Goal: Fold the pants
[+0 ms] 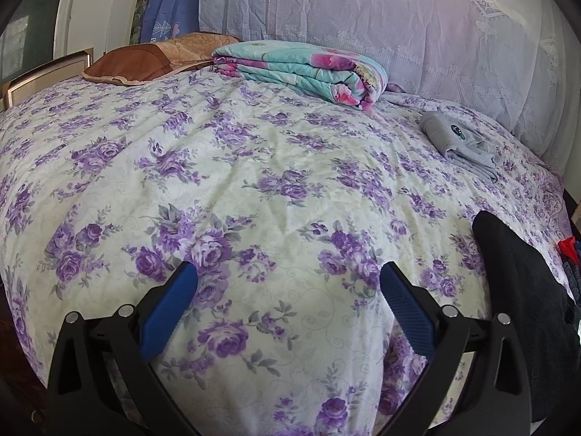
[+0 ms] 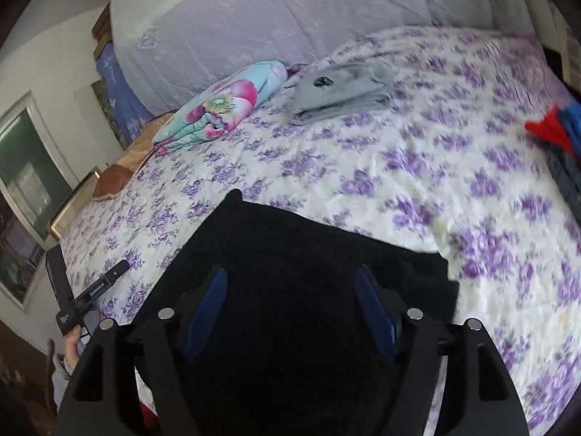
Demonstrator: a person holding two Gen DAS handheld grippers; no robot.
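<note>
Black pants (image 2: 276,232) lie in a dark heap on the purple-flowered bedspread (image 2: 417,167), near the bed's front edge. My right gripper (image 2: 290,272) hovers right over them, its blue pads spread wide and not pressing on the cloth. In the left wrist view only one end of the black pants (image 1: 515,272) shows, at the right edge. My left gripper (image 1: 289,272) is open above bare bedspread (image 1: 254,181) to the left of the pants, with nothing between its fingers.
A folded grey garment (image 1: 461,138) lies at the back right, beside a folded floral quilt (image 1: 305,69). A brown pillow (image 1: 145,61) sits at the back left. Red and blue clothes (image 2: 548,130) lie at the bed's right edge. A lace-covered headboard (image 1: 363,7) rises behind.
</note>
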